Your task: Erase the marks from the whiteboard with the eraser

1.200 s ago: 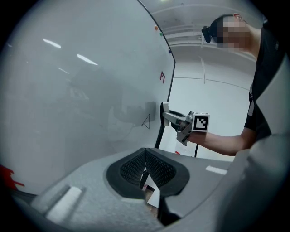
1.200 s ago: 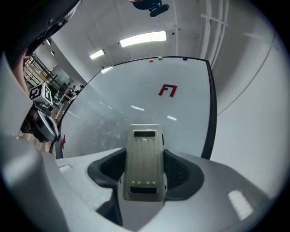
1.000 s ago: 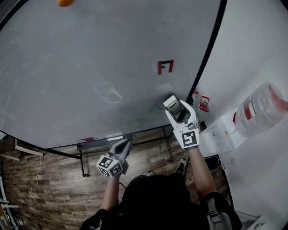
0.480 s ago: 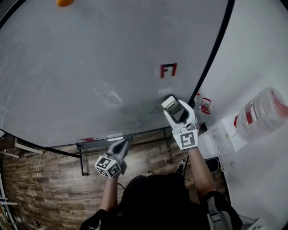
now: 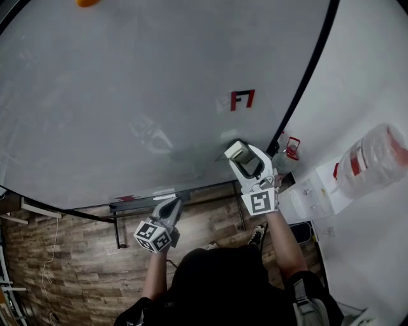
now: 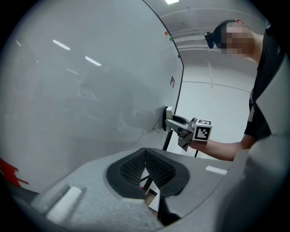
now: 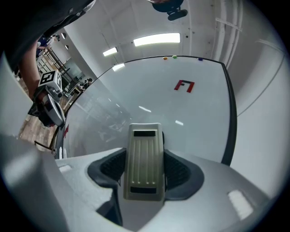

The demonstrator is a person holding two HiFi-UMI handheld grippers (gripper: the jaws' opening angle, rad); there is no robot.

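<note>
The whiteboard (image 5: 127, 95) fills most of the head view. It bears a red and black mark (image 5: 242, 100) right of centre, also seen as the mark (image 7: 184, 85) in the right gripper view. My right gripper (image 5: 241, 155) is shut on the beige eraser (image 5: 236, 151), whose ribbed back (image 7: 145, 161) faces the camera; the eraser sits against the board below the mark. A thin pen line (image 6: 157, 126) lies just left of the eraser (image 6: 168, 118). My left gripper (image 5: 172, 204) hangs low by the board's bottom edge, shut and empty (image 6: 145, 156).
A small red smear (image 5: 124, 198) sits at the board's lower edge and an orange magnet (image 5: 86, 2) at its top. Right of the board's black frame (image 5: 306, 76) stand a red extinguisher (image 5: 292, 148) and a water dispenser (image 5: 370, 159). Wooden floor lies below.
My right gripper has slid the eraser a little to the left across the board, below the red and black mark. The left gripper has barely moved.
</note>
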